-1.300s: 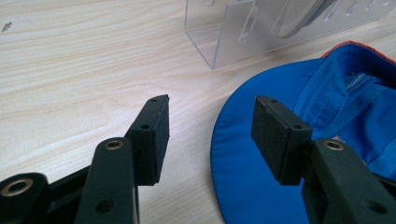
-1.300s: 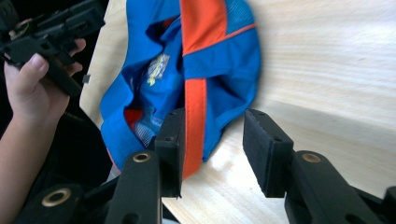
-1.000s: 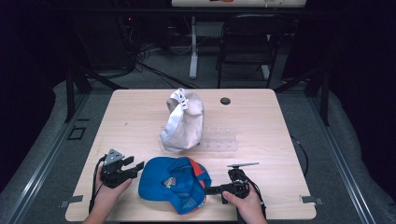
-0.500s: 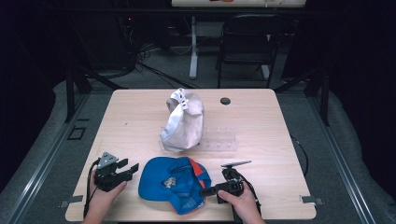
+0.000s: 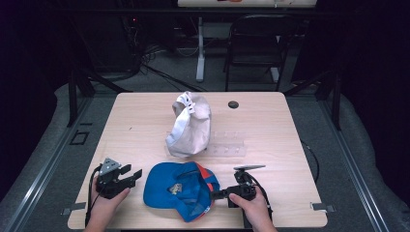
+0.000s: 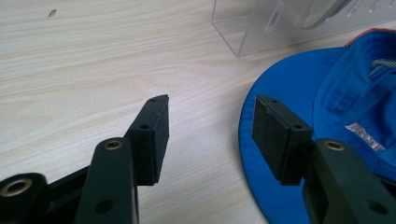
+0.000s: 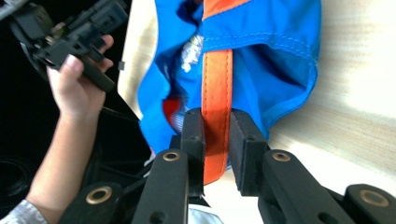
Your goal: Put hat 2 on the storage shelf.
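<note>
A blue cap lies upside down near the table's front edge, its inside and label showing. My right gripper reaches in from the cap's right. In the right gripper view its jaws have just been closing, and my right gripper is now shut on the cap's orange strap. My left gripper sits just left of the cap. In the left gripper view my left gripper stands open, one pad over the cap's brim and bare wood between the jaws.
A beige cap leans on a clear plastic stand at the middle of the wooden table. A small black disc lies at the back. A dark chair stands beyond the table.
The left gripper has drawn back slightly to the left, away from the cap. The right gripper has edged a little toward the cap's rear edge.
</note>
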Motion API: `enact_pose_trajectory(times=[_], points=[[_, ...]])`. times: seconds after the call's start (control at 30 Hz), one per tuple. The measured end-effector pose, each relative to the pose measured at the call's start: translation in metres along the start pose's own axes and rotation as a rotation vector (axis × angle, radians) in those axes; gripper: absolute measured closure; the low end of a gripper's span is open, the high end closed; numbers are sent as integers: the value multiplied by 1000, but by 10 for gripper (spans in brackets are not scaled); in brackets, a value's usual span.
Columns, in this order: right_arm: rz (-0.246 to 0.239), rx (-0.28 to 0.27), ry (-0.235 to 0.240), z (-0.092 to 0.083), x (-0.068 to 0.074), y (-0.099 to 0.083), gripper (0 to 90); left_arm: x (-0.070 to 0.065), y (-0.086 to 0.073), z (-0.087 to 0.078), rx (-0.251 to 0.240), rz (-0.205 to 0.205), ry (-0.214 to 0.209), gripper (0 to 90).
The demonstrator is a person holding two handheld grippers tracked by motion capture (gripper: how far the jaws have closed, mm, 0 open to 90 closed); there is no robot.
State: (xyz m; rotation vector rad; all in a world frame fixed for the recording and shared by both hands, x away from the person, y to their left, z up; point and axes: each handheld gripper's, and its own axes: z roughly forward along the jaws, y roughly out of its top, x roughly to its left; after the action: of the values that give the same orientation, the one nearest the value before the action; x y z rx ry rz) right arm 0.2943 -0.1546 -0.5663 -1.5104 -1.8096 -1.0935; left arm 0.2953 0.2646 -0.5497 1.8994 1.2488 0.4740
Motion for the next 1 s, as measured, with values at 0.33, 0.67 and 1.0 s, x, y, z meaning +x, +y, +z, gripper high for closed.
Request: enact_pose_trajectory(times=[0.33,0.67,1.0], points=[[-8,-63,7,-28,10,6,776,-3,2,3,1,11,-6,472],[3,-102,-11,-44,12,4,776,-1,2,4,1,-1,-4,472],[-6,-113,-24,-60,15,6,776,-3,4,8,2,4,-10,472]])
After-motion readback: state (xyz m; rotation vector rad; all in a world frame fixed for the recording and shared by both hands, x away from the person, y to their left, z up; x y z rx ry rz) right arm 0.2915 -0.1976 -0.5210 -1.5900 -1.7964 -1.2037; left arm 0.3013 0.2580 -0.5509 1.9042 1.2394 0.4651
